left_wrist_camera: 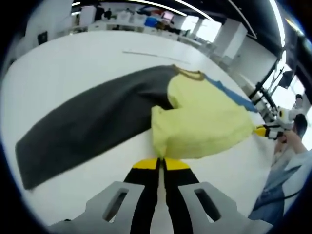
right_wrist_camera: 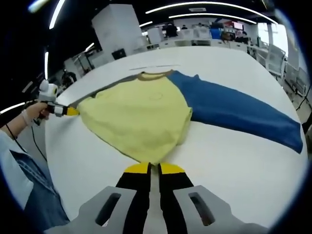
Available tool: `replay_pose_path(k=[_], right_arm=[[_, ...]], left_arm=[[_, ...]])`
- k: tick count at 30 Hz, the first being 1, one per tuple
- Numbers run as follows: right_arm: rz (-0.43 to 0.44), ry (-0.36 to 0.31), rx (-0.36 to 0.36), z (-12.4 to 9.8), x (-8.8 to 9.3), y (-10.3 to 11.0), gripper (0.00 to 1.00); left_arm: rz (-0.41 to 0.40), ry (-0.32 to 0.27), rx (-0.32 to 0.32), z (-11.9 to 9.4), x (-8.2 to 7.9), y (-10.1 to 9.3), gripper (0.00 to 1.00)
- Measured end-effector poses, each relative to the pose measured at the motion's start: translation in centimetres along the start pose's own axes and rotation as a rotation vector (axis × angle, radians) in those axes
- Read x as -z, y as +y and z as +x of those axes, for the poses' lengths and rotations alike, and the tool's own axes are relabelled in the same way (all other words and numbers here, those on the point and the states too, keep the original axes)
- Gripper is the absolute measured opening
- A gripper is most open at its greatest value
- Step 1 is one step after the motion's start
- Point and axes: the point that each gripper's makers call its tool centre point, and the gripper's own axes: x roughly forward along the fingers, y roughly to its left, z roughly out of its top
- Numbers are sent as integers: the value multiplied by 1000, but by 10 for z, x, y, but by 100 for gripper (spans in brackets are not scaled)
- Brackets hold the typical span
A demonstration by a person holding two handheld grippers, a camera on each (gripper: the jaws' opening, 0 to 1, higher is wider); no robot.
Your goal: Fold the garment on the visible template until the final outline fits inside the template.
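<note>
The garment (left_wrist_camera: 195, 117) lies flat on a wide white table (left_wrist_camera: 73, 63): a soft, slightly fuzzy yellow body with a ribbed olive collar (right_wrist_camera: 153, 75), one long dark grey sleeve (left_wrist_camera: 92, 126) and one long blue sleeve (right_wrist_camera: 239, 109), both spread outward like wide smooth bands. The yellow body is folded over itself, so its lower edge makes a blunt corner with small wrinkles. In the left gripper view the left gripper (left_wrist_camera: 160, 165) has its yellow-tipped black jaws pressed together at the hem corner of the yellow cloth — they appear to pinch it. In the right gripper view the right gripper (right_wrist_camera: 154, 168) also has its jaws nearly closed at the lower corner of the yellow body, the tips touching the fabric edge; whether cloth is truly between them cannot be told. The other gripper appears at the far side of the garment in each view, held by a hand (right_wrist_camera: 34, 112) — a person in a light blue sleeve (right_wrist_camera: 24, 175). Behind the table stand desks, white pillars and ceiling lamps.
</note>
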Motion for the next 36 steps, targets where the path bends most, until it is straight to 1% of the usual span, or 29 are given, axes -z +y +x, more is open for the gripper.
replay_pose_path(k=[4,11,15,17,24,28,32,36], right_arm=[[11,-5,0,1,1,-1,5],[6,-10,0,3,2,-2,3],[5,-15,7,1,4,-2,2],[25,-24,5,0,5,-2,2],[31,-17,1,-3,9,-2,2],[80,1,-6,-6,12,1,2],[63,12,-10,-7,13,1,2],[24,38,-17,-9,13,5,2]], left_arm=[[-2,4,2,-1,3,-2,0],[-7,0,-2,-3,8,-4,0],[-13,-17,-9,-5,10,-5,0],[-23,-29,-9,-5,11,-6,0],[-22,-19,-10,-10,17,-9,0],[-8,-10,-24,-15,23,-11,0],[-21,-7,-24,-22,29,-12,0],[-20,5,-32,-27,34,-14,0]])
